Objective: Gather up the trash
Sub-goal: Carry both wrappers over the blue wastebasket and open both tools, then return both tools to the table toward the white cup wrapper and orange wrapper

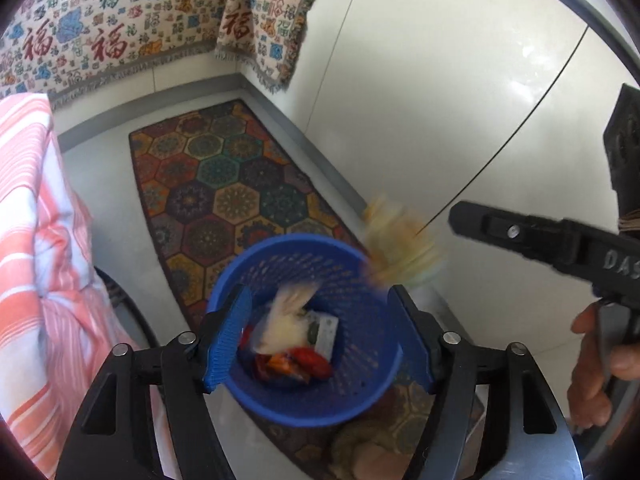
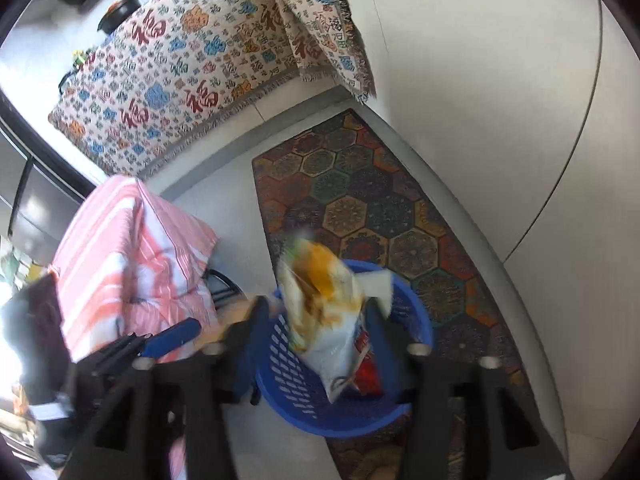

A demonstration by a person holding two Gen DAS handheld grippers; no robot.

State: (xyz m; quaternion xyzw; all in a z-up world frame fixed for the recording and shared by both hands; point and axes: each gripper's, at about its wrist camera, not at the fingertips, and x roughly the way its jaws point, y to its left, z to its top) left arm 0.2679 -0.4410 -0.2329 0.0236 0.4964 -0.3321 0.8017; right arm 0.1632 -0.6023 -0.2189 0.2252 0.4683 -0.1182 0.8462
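A blue perforated basket (image 1: 304,336) stands on the patterned rug (image 1: 224,184), directly below and between the spread fingers of the left hand-held gripper (image 1: 320,336), which hangs over it with its jaws wide apart and nothing between them. In the basket's bottom lie a pale crumpled bag (image 1: 286,320), a red wrapper (image 1: 296,364) and a small grey-white packet (image 1: 324,334). Just beyond the basket's far-right rim, ahead of the left hand-held gripper's right finger, a yellowish snack bag (image 1: 400,240) shows only as a motion blur in mid-air. The right hand-held gripper (image 2: 316,320) is over the same basket (image 2: 288,384), its fingers parted; that white-and-orange bag (image 2: 320,312) sits between them, tipped into the basket mouth, and blur keeps me from telling whether either finger touches it. To the left of both tools a pink-striped cloth (image 1: 36,240) is draped over something, and ahead a tasselled cloth with red characters (image 2: 180,72) hangs down.
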